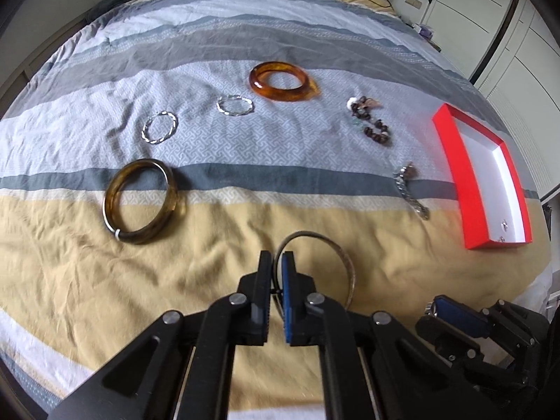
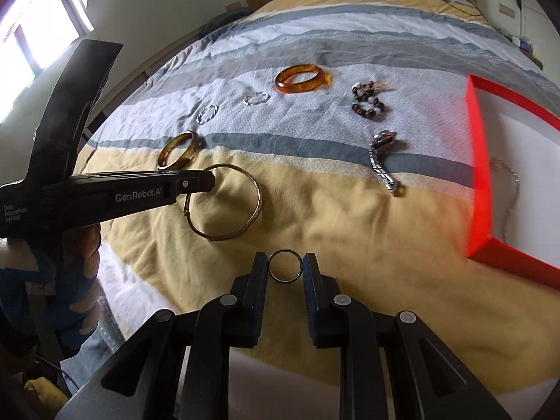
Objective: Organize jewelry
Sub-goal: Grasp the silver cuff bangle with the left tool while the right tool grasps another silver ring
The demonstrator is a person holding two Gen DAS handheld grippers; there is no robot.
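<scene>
My left gripper (image 1: 277, 262) is shut on a thin metal bangle (image 1: 344, 262), holding it over the yellow stripe of the bedspread; the bangle shows in the right wrist view (image 2: 241, 199) hanging from the left gripper (image 2: 206, 182). My right gripper (image 2: 284, 266) is shut on a small dark ring (image 2: 285, 266) pinched between its fingertips. A red box (image 1: 470, 175) with a white floor lies at the right; in the right wrist view the box (image 2: 479, 161) holds a chain (image 2: 512, 192).
On the bed lie a dark brown bangle (image 1: 141, 201), two twisted silver bracelets (image 1: 160, 127) (image 1: 235, 105), an amber bangle (image 1: 280, 80), a bead bracelet (image 1: 371, 119) and a metal watch (image 1: 409, 185). Wardrobe doors (image 1: 507, 28) stand at the far right.
</scene>
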